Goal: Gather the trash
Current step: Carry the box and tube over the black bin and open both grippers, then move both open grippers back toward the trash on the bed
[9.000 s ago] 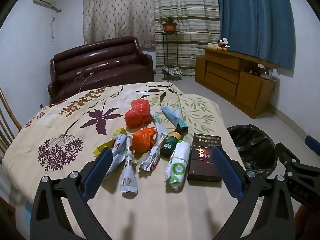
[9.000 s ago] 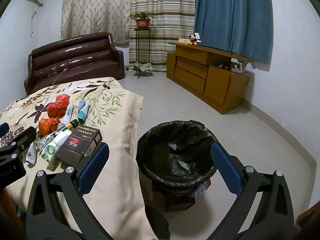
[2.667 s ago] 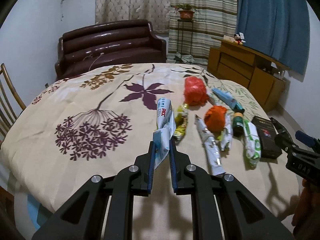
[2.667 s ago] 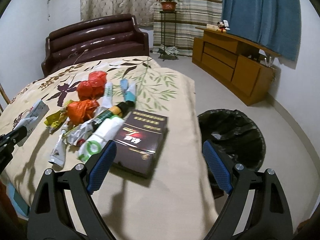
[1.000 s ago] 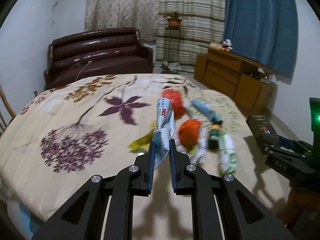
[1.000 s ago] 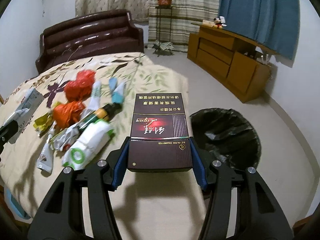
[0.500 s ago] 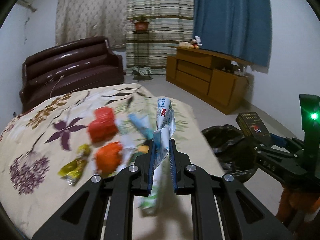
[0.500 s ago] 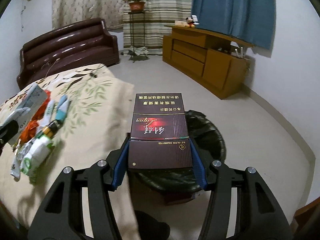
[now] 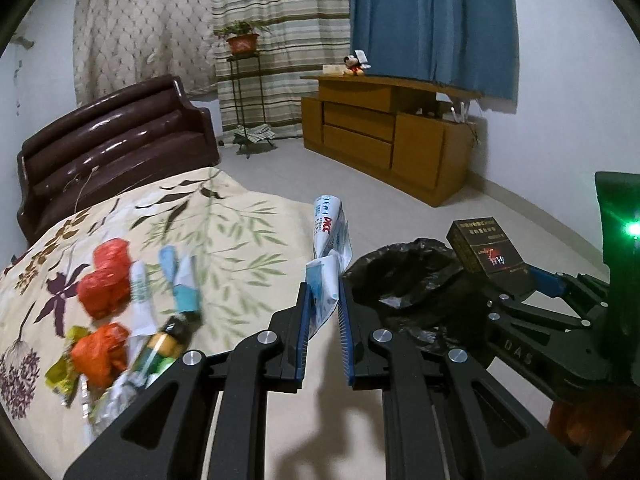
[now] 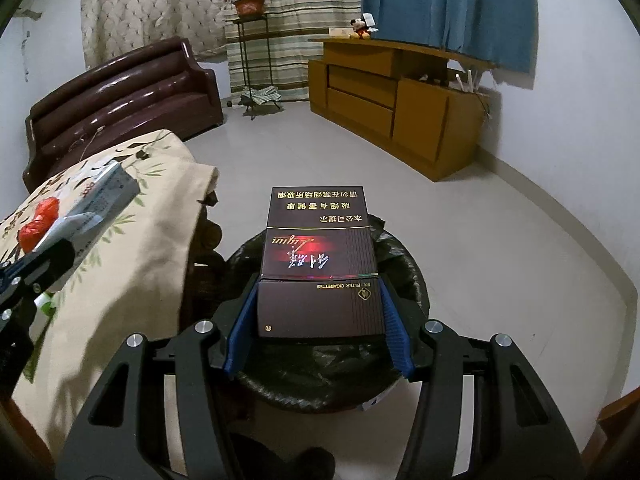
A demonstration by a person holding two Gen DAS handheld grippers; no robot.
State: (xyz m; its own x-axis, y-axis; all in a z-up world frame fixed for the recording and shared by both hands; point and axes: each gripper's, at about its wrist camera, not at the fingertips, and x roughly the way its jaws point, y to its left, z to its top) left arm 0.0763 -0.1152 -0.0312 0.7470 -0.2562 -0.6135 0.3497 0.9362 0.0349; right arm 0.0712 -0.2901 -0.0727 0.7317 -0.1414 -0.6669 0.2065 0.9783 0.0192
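two grippers clamped, carton, wrapper

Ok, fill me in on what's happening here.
A person is clearing trash off the table with two handheld grippers. The right gripper grips a dark cigarette box over the black-lined trash bin. The left gripper pinches a white and blue wrapper near the bin. Red bags, a bottle and other wrappers remain on the table.

Dk maroon carton, blk bin liner, cream floral cloth, blue curtain.
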